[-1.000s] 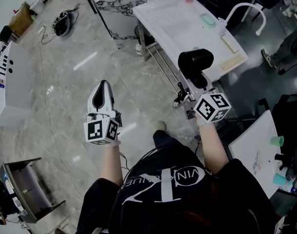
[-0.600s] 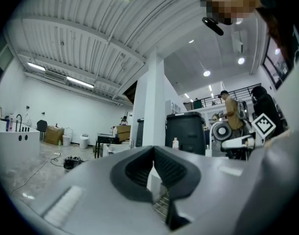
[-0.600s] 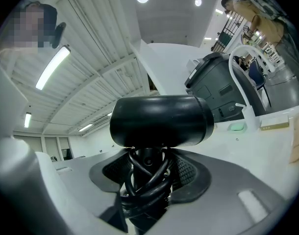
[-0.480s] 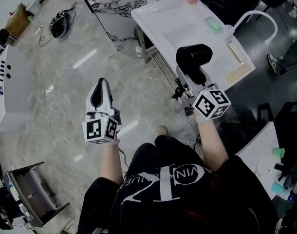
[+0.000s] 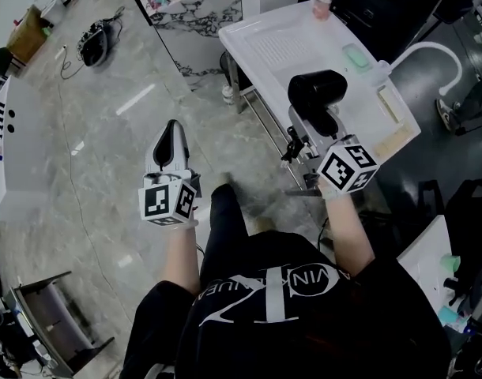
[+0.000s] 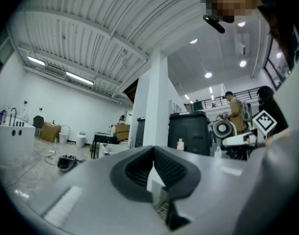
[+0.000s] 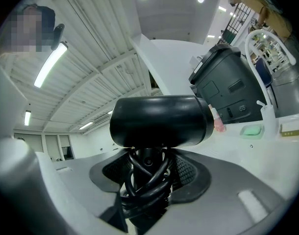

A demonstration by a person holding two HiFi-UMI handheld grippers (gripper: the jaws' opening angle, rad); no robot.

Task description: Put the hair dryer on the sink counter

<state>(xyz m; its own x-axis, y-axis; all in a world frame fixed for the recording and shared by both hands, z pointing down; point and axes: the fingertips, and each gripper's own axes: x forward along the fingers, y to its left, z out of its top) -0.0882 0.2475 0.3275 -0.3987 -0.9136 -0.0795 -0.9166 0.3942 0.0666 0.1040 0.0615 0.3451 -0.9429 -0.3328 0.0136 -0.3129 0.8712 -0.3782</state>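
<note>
We hold right claw clamped on black round-barrelled plastic hair dryer | dryer at white sink surface near edge | left claw together, left of surface

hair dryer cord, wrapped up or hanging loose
Wrapped up: the cord loops around the handle of the hair dryer, clamped in the right tool.

The hair dryer is black, the sink counter white.
</note>
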